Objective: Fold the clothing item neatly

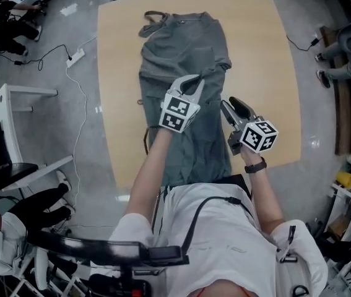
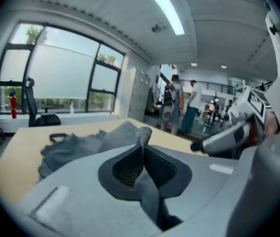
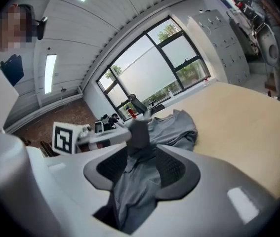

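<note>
A grey garment (image 1: 184,54) lies lengthwise on the wooden table (image 1: 255,54), its far end bunched with a strap (image 1: 153,18). My left gripper (image 1: 199,82) is raised over the middle of the garment and is shut on a fold of its grey cloth (image 2: 142,137). My right gripper (image 1: 228,109) hangs just to the right of it, shut on a thicker bunch of the same cloth (image 3: 139,132) that hangs down between its pads. In the right gripper view the left gripper (image 3: 98,135) shows close on the left. The garment's far part (image 3: 177,127) lies flat beyond.
The table's bare wood shows left and right of the garment (image 1: 116,73). A power strip and cable (image 1: 75,57) lie on the floor at left, beside a white rack (image 1: 14,129). People stand far off in the room (image 2: 179,102). A seated person's legs (image 1: 342,57) are at right.
</note>
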Motion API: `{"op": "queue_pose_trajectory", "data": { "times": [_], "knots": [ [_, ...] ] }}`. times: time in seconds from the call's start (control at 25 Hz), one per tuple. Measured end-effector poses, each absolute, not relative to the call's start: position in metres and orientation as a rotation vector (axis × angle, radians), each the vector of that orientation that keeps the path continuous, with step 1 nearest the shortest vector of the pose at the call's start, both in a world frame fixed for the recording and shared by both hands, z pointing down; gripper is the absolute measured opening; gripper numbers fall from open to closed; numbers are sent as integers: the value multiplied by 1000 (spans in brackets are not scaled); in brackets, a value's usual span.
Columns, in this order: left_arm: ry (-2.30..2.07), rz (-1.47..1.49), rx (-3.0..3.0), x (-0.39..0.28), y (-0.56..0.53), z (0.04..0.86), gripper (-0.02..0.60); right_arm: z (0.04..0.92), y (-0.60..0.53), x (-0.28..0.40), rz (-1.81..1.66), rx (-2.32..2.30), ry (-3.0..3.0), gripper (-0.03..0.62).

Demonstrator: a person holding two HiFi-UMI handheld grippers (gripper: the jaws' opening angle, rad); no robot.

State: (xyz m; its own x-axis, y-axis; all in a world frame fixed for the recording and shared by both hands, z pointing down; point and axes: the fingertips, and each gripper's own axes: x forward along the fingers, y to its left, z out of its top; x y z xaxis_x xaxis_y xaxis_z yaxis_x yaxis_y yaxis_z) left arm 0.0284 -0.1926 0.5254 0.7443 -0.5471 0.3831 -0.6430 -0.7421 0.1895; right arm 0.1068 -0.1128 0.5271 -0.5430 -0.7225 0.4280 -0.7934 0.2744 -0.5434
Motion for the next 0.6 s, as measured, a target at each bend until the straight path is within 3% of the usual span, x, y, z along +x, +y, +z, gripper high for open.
{"op": "queue_pose_trajectory", "data": {
  "times": [0.2, 0.6],
  "knots": [
    [-678, 745, 2519, 67, -125, 629, 84, 546, -103, 120, 1151, 1488, -2380, 175],
    [-1010, 740, 2454, -46, -215, 598, 86, 575, -102, 93, 1227, 1404, -2365, 176]
  ]
}}
